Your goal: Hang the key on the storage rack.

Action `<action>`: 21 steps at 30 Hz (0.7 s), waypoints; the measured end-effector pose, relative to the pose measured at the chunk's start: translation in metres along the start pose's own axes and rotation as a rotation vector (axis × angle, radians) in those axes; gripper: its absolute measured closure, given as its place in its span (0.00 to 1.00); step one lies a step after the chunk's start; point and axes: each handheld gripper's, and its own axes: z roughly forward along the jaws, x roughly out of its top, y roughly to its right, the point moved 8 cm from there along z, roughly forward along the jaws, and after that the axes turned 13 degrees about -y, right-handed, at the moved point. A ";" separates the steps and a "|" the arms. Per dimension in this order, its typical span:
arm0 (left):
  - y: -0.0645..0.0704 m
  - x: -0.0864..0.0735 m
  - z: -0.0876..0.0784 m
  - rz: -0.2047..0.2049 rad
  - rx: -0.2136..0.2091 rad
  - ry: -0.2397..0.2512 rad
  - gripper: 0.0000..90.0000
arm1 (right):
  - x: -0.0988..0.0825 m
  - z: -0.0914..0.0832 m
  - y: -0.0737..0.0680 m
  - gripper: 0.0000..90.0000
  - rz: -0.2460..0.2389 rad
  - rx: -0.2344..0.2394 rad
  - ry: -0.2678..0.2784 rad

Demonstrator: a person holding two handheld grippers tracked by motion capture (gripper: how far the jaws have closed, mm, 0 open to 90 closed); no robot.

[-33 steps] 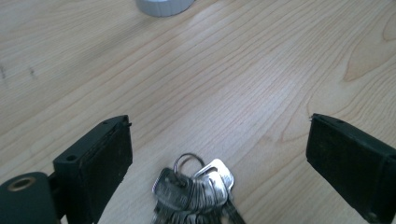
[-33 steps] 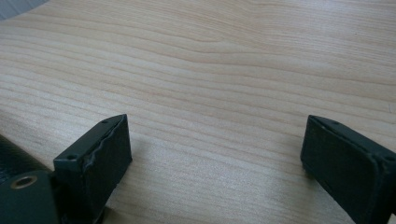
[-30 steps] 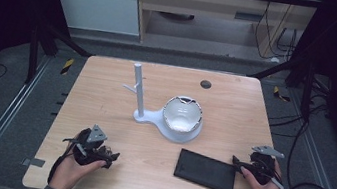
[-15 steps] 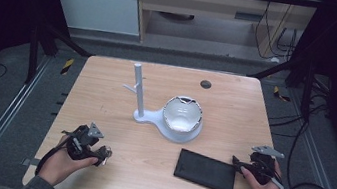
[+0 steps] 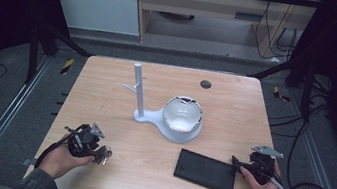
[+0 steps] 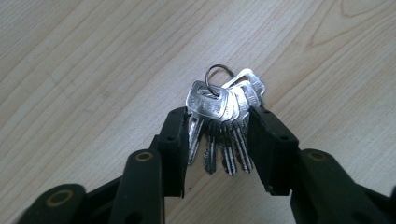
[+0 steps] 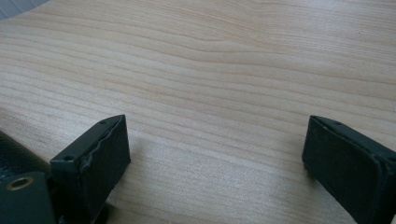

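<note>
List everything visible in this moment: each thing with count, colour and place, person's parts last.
keys: one bunch on a ring, silver, near-left of table, between the left tool's jaws
stand: one, white post with a side peg on a rounded base, table centre
bowl: one, white inside, on the stand's base
case: one, black, flat, near-right of table
disc: one, dark, small, far side of table
table: one, light wood
left tool: black, jaws have just been closing around the keys, both pads against the bunch
right tool: black, jaws wide open over bare wood, beside the case
hands: two, at the near edge, one per tool
</note>
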 end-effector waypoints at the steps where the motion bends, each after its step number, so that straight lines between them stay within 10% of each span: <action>1: 0.000 0.000 -0.001 -0.001 0.005 0.002 0.70 | 0.000 0.000 0.000 0.09 0.002 0.000 0.000; 21: 0.000 0.001 0.012 -0.001 -0.021 -0.035 0.57 | 0.000 0.000 -0.003 0.08 -0.007 0.006 -0.003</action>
